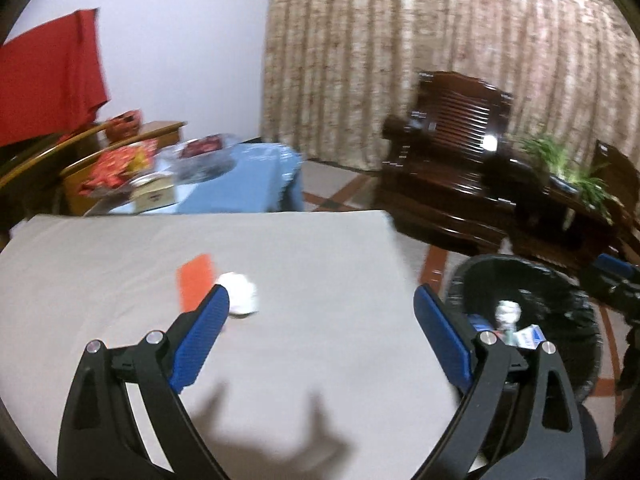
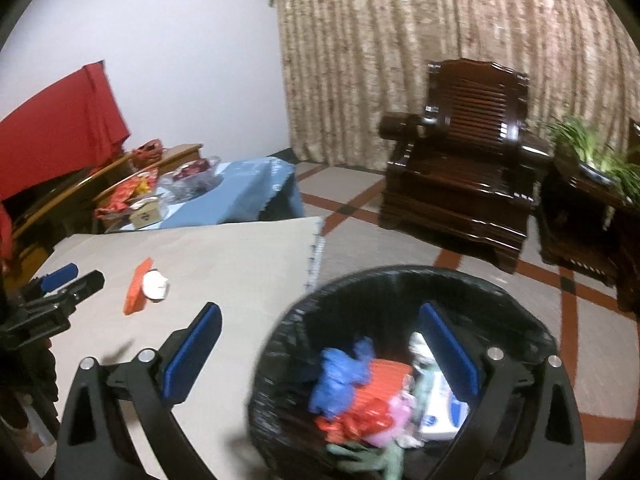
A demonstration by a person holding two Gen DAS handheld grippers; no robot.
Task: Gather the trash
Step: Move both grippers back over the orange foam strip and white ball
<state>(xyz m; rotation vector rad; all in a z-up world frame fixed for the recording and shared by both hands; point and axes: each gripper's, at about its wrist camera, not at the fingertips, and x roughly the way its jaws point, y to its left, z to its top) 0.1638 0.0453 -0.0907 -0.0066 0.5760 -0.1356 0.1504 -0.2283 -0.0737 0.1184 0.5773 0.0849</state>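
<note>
We're taking the black trash bin (image 2: 400,292) as landmark. 2 pieces of trash are lying on the counter (image 1: 280,264), left of the bin: 1 crumpled white tissue (image 1: 240,294) and 1 flat orange packet (image 1: 195,280), touching or nearly touching each other. In the left wrist view the tissue is sitting just ahead of the left finger's tip, the packet beyond it, long axis running roughly away from us.

Left gripper (image 1: 322,304): fingers standing wide apart, nothing between them, hovering over the counter. We're judging it the nearer hand for the tissue.

Right gripper (image 2: 320,320): fingers apart and empty, hanging over the bin's near rim. The bin is already holding several pieces, too jumbled to count.
</note>
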